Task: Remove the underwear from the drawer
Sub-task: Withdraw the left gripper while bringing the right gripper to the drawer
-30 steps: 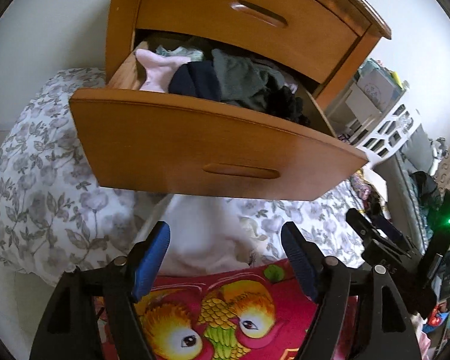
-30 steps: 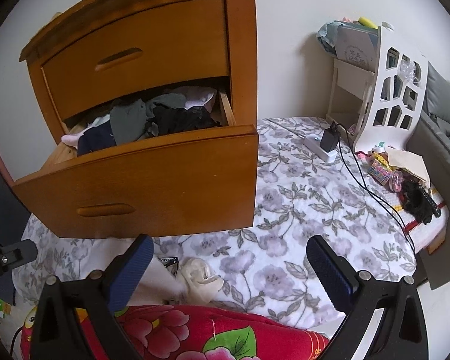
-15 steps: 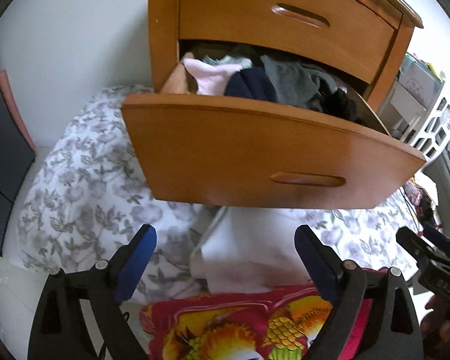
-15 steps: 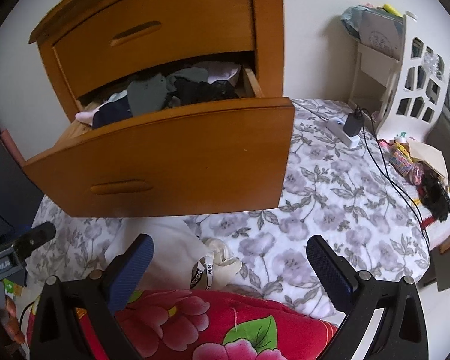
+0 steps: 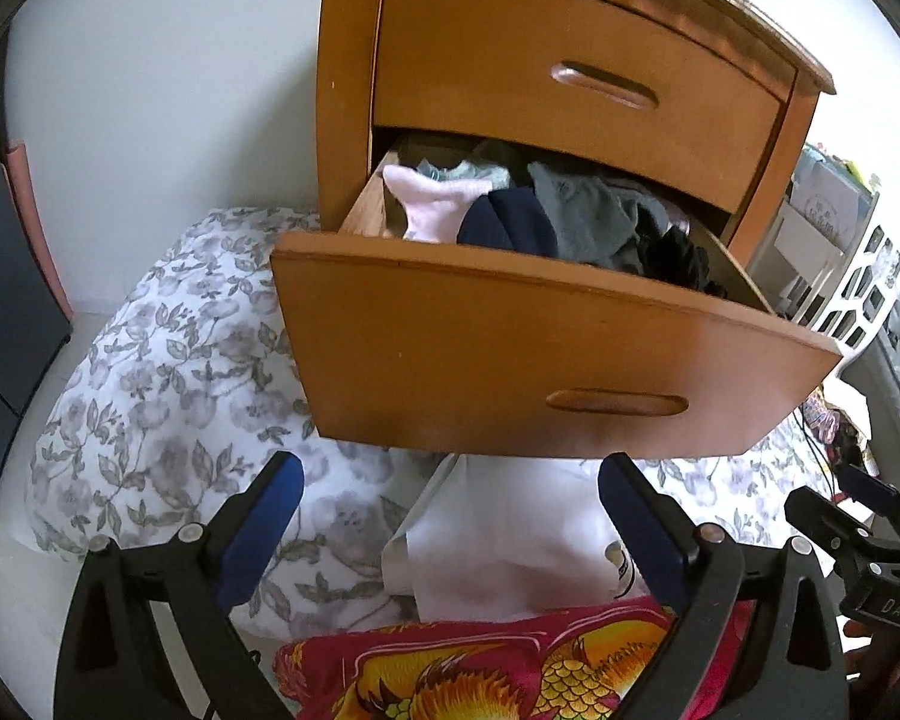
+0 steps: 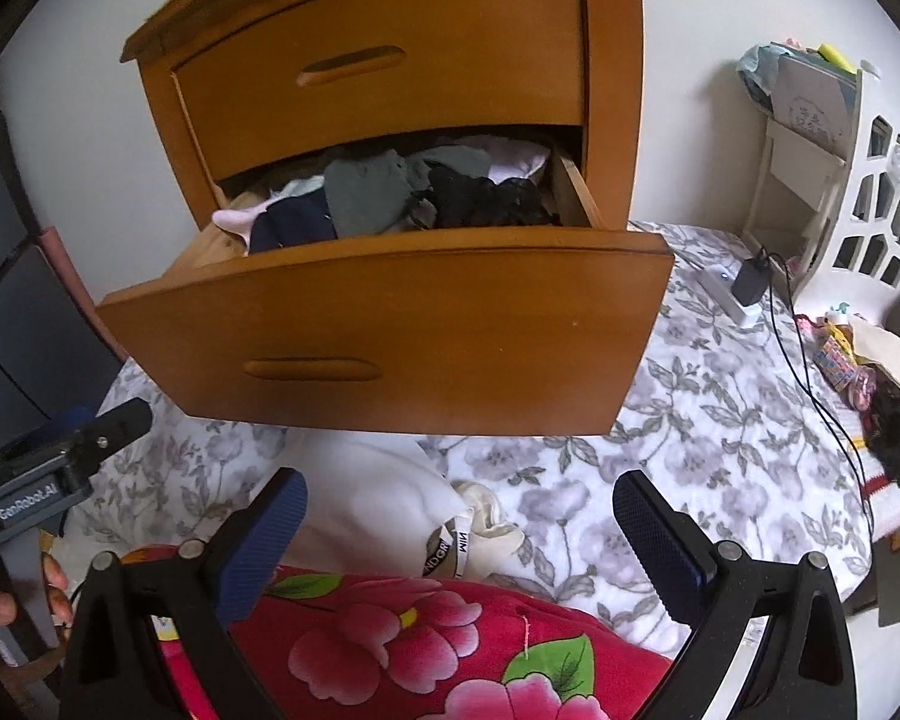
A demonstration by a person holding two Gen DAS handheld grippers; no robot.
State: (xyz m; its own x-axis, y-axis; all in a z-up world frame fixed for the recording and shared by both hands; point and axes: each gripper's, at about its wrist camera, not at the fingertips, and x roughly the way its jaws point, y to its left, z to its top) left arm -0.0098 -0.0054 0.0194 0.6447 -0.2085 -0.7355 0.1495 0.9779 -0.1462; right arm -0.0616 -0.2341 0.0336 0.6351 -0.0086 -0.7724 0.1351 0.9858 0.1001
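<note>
- Underwear (image 5: pixel 582 222) lies heaped in the lower drawer (image 5: pixel 528 354) of your wooden nightstand (image 6: pixel 390 90); the drawer is pulled out, and the pile shows above its curved front panel.
- Within the pile you can tell apart a pale pink piece (image 5: pixel 432 204) at the left end, a navy piece (image 5: pixel 510 225) beside it, a grey piece (image 6: pixel 366 192) in the middle and a black lacy piece (image 6: pixel 486 201) toward the right side.
- Upper drawer (image 5: pixel 576 72) of the nightstand is closed.
- Your left gripper (image 5: pixel 450 516) hangs below the drawer front, short of the pile; its jaws are opening and stand wide, with nothing between them.
- Your right gripper (image 6: pixel 459 519) sits alongside, also below the drawer front; its jaws are spread wide and grip nothing.
- Beneath both grippers you see a floral bedspread (image 6: pixel 660 420), a white garment (image 5: pixel 510 540) lying on it under the drawer, and a red flowered blanket (image 6: pixel 390 648) at the near edge.
- At the far right, on the bed, a black charger (image 6: pixel 750 285) sits in a white power strip, near a white cut-out shelf (image 6: pixel 858 204).
</note>
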